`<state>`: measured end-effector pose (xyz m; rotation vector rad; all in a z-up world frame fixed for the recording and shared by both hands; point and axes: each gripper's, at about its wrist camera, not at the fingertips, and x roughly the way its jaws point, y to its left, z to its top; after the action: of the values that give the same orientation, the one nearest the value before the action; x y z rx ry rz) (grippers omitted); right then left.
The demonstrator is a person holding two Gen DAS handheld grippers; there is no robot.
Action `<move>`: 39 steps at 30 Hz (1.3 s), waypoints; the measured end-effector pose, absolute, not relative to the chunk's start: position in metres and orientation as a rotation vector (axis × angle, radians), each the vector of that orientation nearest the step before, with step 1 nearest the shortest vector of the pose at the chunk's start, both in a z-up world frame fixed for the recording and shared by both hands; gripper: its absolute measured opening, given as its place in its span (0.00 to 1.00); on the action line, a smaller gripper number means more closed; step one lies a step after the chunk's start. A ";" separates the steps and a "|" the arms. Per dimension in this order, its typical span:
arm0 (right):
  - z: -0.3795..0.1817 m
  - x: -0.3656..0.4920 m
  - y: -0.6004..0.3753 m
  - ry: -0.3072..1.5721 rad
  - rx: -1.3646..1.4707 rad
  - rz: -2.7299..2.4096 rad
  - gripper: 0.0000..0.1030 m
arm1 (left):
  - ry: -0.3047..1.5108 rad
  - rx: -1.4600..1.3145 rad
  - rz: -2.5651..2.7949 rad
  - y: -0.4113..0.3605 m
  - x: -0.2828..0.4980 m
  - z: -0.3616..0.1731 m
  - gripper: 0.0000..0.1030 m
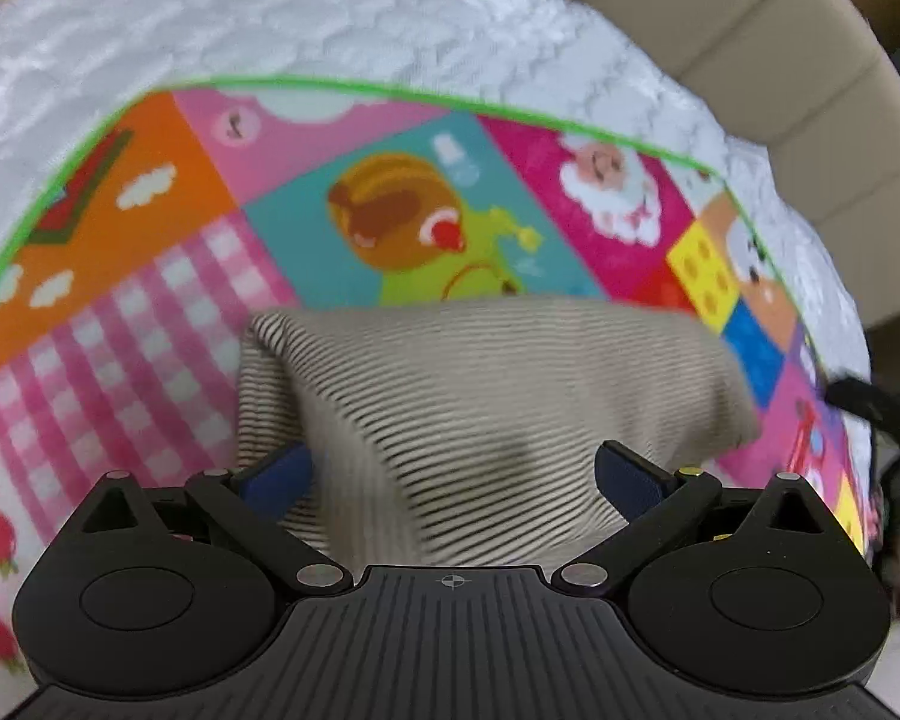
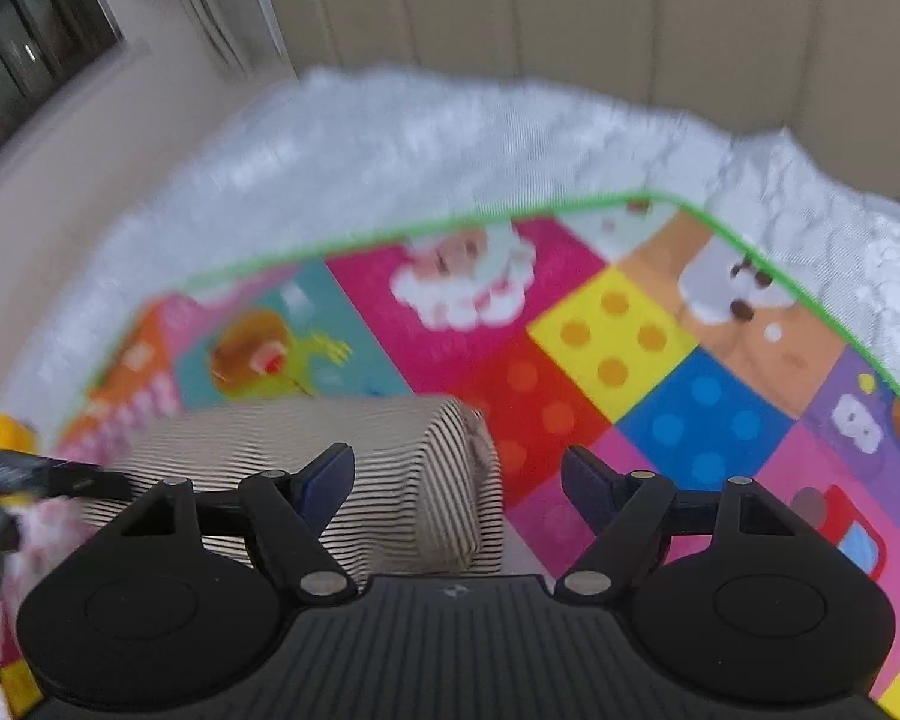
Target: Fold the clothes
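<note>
A folded garment (image 1: 480,384) with thin beige and dark stripes lies bunched on a colourful play mat (image 1: 354,138). My left gripper (image 1: 456,474) is open wide, its blue-padded fingers (image 1: 279,477) on either side of the garment's near fold, which bulges up between them. In the right wrist view the same striped garment (image 2: 390,468) lies at the lower left. My right gripper (image 2: 459,477) is open at the garment's right end, with one finger over the cloth and the other over the mat (image 2: 690,408). Neither gripper pinches any cloth.
The mat has a green border (image 2: 450,222) and rests on a white fluffy blanket (image 1: 330,12). A beige padded backrest (image 2: 630,30) rises behind it. Part of a dark tool (image 2: 48,477) enters at the left edge, and a yellow object (image 2: 6,432) lies there too.
</note>
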<state>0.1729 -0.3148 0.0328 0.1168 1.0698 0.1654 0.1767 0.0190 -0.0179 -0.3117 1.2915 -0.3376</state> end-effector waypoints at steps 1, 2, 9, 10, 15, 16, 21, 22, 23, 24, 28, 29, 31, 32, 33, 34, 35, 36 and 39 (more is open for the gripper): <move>0.021 0.183 -0.309 1.101 0.103 0.158 0.75 | 1.319 -0.331 -0.371 0.025 0.180 -0.026 1.00; 0.010 0.193 -0.303 1.131 0.089 0.151 0.75 | 1.346 -0.351 -0.405 0.030 0.183 -0.033 1.00; -0.035 0.213 -0.257 1.297 -0.035 0.134 0.43 | 1.488 -0.543 -0.601 0.056 0.217 -0.093 0.61; -0.036 0.214 -0.252 1.311 -0.059 0.122 0.43 | 1.502 -0.568 -0.629 0.058 0.223 -0.100 0.54; -0.046 0.231 -0.255 1.405 -0.018 0.035 0.49 | 1.510 -0.549 -0.767 0.049 0.249 -0.117 0.50; -0.046 0.234 -0.256 1.409 -0.014 0.041 0.49 | 1.521 -0.561 -0.768 0.048 0.255 -0.122 0.49; -0.056 0.230 -0.250 1.416 -0.096 0.167 0.43 | 1.551 -0.592 -0.786 0.035 0.270 -0.134 0.48; -0.057 0.227 -0.251 1.398 -0.090 0.195 0.40 | 1.551 -0.582 -0.780 0.032 0.272 -0.132 0.48; -0.058 0.226 -0.257 1.366 -0.046 0.218 0.30 | 1.551 -0.571 -0.774 0.029 0.273 -0.131 0.47; -0.058 0.224 -0.262 1.333 -0.002 0.241 0.24 | 1.547 -0.543 -0.757 0.026 0.278 -0.126 0.44; -0.059 0.244 -0.296 1.189 0.256 0.285 0.18 | 1.501 -0.425 -0.677 0.014 0.303 -0.104 0.39; -0.059 0.255 -0.303 1.160 0.300 0.291 0.17 | 1.456 -0.386 -0.649 0.009 0.316 -0.095 0.39; -0.050 0.283 -0.312 1.054 0.313 0.309 0.16 | 1.340 -0.315 -0.600 0.001 0.342 -0.075 0.38; -0.046 0.297 -0.317 0.999 0.326 0.315 0.16 | 1.273 -0.283 -0.576 -0.003 0.356 -0.064 0.38; -0.045 0.309 -0.321 0.967 0.361 0.318 0.16 | 1.218 -0.256 -0.564 -0.005 0.369 -0.058 0.40; -0.045 0.321 -0.325 0.937 0.394 0.321 0.16 | 1.188 -0.236 -0.534 -0.007 0.380 -0.055 0.45; -0.049 0.328 -0.327 0.931 0.416 0.320 0.16 | 1.160 -0.216 -0.503 -0.009 0.392 -0.053 0.46; -0.053 0.335 -0.328 0.927 0.436 0.319 0.17 | 1.158 -0.204 -0.485 -0.007 0.394 -0.057 0.46; -0.076 0.336 -0.320 0.987 0.428 0.298 0.18 | 1.157 -0.170 -0.435 -0.001 0.395 -0.069 0.52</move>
<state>0.3357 -0.3197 -0.0756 0.4283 0.9869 0.2984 0.3954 -0.0008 -0.0691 -0.1699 1.1571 -0.4350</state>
